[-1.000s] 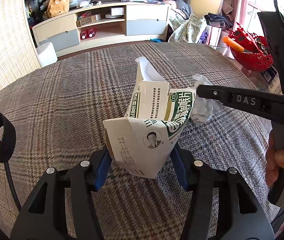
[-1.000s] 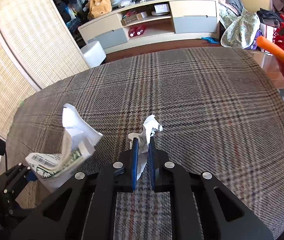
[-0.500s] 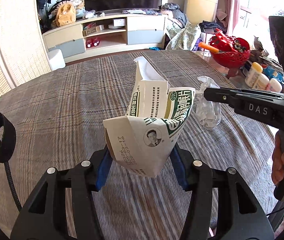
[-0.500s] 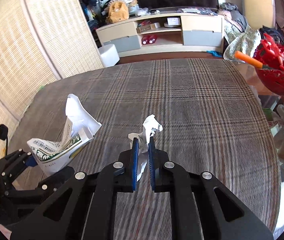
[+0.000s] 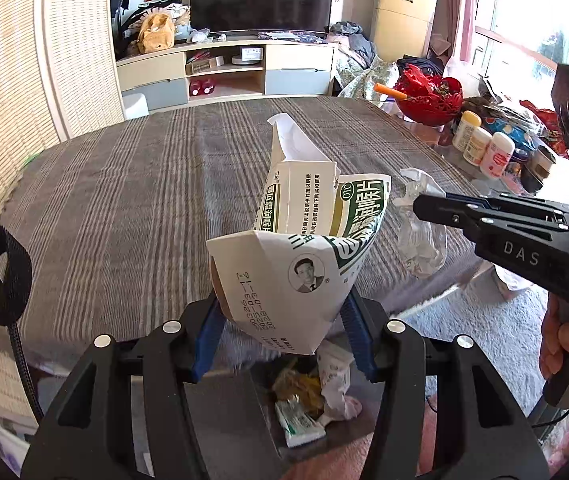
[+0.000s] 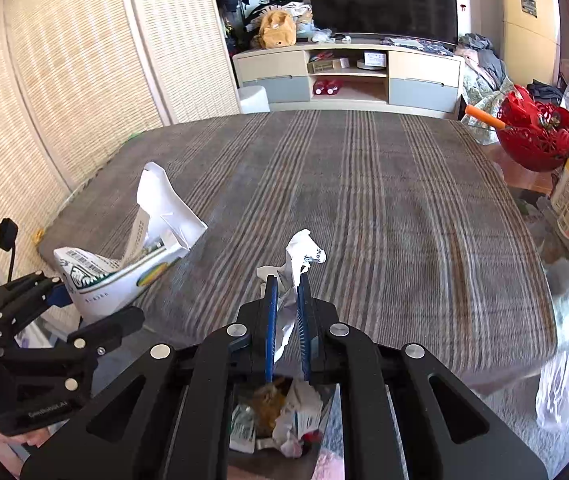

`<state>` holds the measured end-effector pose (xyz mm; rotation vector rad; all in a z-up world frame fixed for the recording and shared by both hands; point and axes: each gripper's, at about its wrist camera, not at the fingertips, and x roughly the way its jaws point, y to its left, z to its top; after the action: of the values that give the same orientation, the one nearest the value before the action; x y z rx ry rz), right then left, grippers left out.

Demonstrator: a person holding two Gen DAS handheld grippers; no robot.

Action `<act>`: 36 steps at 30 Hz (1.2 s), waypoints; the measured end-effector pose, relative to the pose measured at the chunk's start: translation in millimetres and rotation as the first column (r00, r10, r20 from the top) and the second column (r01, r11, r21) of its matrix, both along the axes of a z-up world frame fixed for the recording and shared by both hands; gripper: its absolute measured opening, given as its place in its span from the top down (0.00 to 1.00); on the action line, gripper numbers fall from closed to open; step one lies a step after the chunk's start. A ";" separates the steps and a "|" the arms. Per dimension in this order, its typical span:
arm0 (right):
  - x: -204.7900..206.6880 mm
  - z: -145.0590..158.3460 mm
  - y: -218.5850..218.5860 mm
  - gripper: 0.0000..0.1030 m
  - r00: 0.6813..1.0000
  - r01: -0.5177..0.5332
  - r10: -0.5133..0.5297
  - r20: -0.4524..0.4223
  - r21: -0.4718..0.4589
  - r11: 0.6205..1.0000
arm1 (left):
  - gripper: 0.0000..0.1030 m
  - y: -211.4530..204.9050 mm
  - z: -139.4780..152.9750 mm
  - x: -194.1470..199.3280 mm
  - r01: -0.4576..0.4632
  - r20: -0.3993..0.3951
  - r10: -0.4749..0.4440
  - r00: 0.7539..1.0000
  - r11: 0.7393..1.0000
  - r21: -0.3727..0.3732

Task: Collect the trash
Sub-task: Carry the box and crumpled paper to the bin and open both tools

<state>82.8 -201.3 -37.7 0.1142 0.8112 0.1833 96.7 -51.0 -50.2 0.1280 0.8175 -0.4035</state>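
Observation:
My left gripper (image 5: 282, 328) is shut on a crushed white and green medicine box (image 5: 304, 240), which sticks up and forward from the jaws; the same box (image 6: 132, 264) shows at the left of the right wrist view. My right gripper (image 6: 285, 284) is shut on a crumpled white paper wad (image 6: 296, 258), seen in the left wrist view as the wad (image 5: 420, 236) hanging from the black finger. Both grippers hover past the near edge of the plaid bed (image 5: 144, 200). Directly below them stands a trash bin (image 5: 244, 412) holding several wrappers and papers (image 6: 280, 416).
A glass side table on the right carries a red basket (image 5: 428, 98) and several bottles (image 5: 480, 148). A TV cabinet (image 6: 348, 76) stands beyond the bed and a woven screen (image 6: 64, 72) on the left. A hand (image 5: 568, 344) grips the right tool's handle.
Both grippers drew back over the bed toward its near edge and rose a little, each still holding its trash. The trash bin has come into view beneath them.

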 end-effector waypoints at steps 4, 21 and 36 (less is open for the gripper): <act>-33.5 -13.0 1.3 0.89 1.000 0.009 -0.009 -0.010 0.015 1.000 | 0.50 5.6 -9.7 -27.0 -0.003 -0.016 0.003 1.000 1.000 -0.009; -59.7 -136.0 -9.9 0.89 0.970 0.083 -0.070 -0.231 0.047 0.995 | 0.50 -16.6 -132.0 -65.2 0.013 -0.239 0.002 0.971 0.998 0.062; -29.3 -202.6 10.5 0.89 0.930 0.071 -0.035 -0.365 0.084 0.994 | 0.50 -22.6 -211.6 -31.8 0.023 -0.395 0.016 0.918 0.995 0.093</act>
<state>53.6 -190.8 -240.3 0.2664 1.1686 0.1517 64.8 -73.6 -261.8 0.1391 1.2384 -0.3992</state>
